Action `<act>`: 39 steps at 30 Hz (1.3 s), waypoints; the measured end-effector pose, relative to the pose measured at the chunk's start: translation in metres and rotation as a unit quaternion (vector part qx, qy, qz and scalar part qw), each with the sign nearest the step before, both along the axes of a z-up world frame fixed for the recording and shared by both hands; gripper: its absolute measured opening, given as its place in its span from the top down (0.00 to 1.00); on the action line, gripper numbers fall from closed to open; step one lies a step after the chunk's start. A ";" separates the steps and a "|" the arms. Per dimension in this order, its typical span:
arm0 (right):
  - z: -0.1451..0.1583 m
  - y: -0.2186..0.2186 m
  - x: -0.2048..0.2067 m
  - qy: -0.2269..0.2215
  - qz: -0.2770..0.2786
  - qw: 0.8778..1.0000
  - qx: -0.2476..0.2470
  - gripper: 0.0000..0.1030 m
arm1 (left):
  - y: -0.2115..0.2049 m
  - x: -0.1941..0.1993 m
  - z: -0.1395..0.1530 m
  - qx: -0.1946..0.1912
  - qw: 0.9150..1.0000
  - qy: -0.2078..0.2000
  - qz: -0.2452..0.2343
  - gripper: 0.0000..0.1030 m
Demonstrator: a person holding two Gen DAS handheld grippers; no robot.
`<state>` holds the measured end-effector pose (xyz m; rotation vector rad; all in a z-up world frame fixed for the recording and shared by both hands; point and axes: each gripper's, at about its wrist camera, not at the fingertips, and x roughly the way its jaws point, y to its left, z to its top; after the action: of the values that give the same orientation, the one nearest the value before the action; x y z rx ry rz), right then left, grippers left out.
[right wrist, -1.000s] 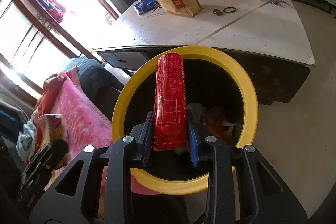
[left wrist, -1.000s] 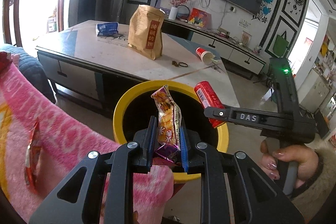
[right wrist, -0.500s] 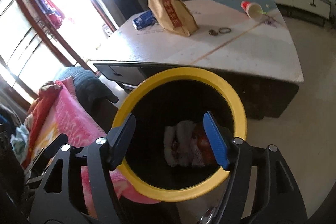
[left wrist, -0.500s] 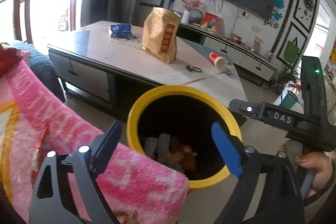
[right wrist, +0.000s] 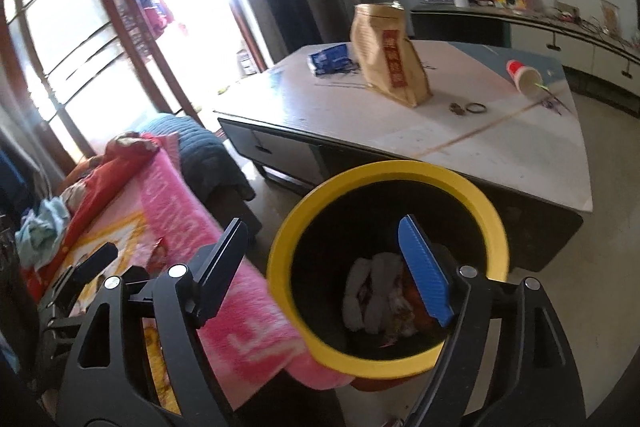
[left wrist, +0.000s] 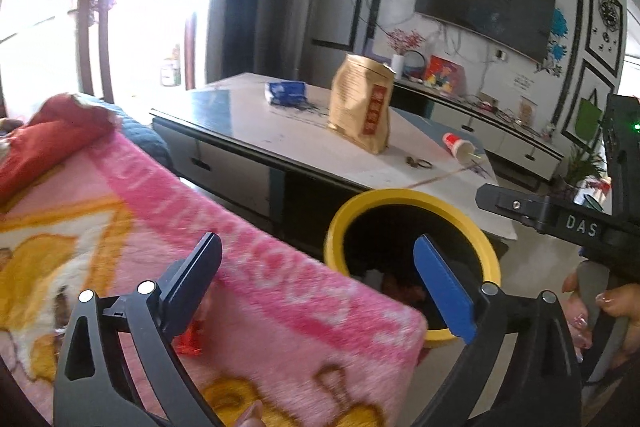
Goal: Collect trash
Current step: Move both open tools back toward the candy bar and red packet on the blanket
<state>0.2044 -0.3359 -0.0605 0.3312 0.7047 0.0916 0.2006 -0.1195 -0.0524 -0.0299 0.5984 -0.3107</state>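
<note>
The yellow-rimmed black bin (left wrist: 412,195) (right wrist: 384,169) stands on the floor between the sofa and the coffee table. White and reddish trash (right wrist: 380,291) lies in its bottom. My left gripper (left wrist: 316,255) hangs over the pink blanket's edge, just left of the bin; its jaws are opening and nothing is between them. My right gripper (right wrist: 323,227) is above the bin's left rim, its jaws also opening and empty. A red wrapper (left wrist: 190,341) (right wrist: 158,253) lies on the blanket. A tipped red paper cup (left wrist: 458,145) (right wrist: 524,75) lies on the table.
The coffee table (left wrist: 280,143) (right wrist: 500,147) carries a brown paper bag (left wrist: 362,107) (right wrist: 390,59) and a blue packet (left wrist: 286,93) (right wrist: 330,59). A pink blanket (left wrist: 280,267) (right wrist: 168,211) covers the sofa. A hand (left wrist: 616,303) grips the right tool's handle.
Both grippers opened and let go: the snack wrapper and the red can dropped into the bin. Both have since lifted and swung left towards the blanket.
</note>
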 end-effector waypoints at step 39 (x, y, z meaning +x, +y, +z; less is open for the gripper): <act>-0.024 0.190 0.024 0.053 0.211 0.975 -0.050 0.31 | 0.199 -0.036 -0.025 -0.055 0.971 0.056 0.227 0.09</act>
<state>0.2280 -0.1458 -0.0843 0.0850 0.8750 0.4436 0.1646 0.0796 -0.0777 -0.2880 0.6671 0.1034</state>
